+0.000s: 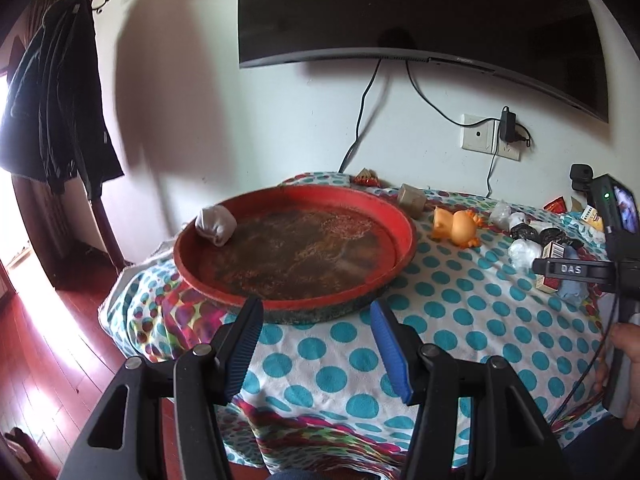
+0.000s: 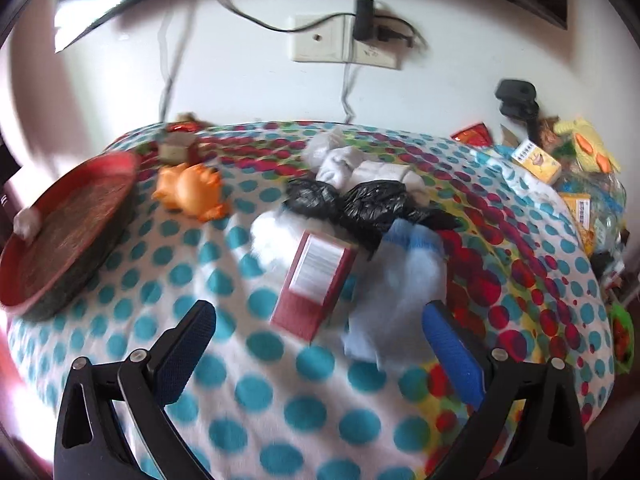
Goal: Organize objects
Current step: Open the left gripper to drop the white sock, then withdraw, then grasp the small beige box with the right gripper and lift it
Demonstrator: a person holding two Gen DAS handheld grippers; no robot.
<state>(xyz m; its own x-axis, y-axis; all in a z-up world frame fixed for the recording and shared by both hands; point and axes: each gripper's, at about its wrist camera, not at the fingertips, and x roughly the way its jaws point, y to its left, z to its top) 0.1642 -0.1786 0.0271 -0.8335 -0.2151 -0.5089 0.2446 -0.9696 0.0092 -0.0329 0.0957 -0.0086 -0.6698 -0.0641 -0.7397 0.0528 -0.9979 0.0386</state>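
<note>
A round red tray (image 1: 192,276) (image 2: 120,164) sits on the dotted tablecloth, with one grey rolled sock (image 1: 215,224) (image 2: 28,220) by its far-left rim. My left gripper (image 1: 316,312) hovers open and empty just before the tray's near rim. My right gripper (image 2: 320,312) is open and empty above the cloth. Just ahead of it lie a dark red box (image 2: 314,280) and a pale blue sock (image 2: 404,280). Beyond them are black bags (image 2: 356,200), white socks (image 2: 360,168) and an orange toy (image 1: 458,226) (image 2: 190,190).
Small boxes and snack packets (image 2: 536,160) crowd the table's right side. A small tan box (image 1: 412,198) stands behind the tray. The other handheld gripper and a hand (image 1: 628,344) show at the right of the left wrist view. A television, cables and a wall socket (image 1: 480,136) are behind.
</note>
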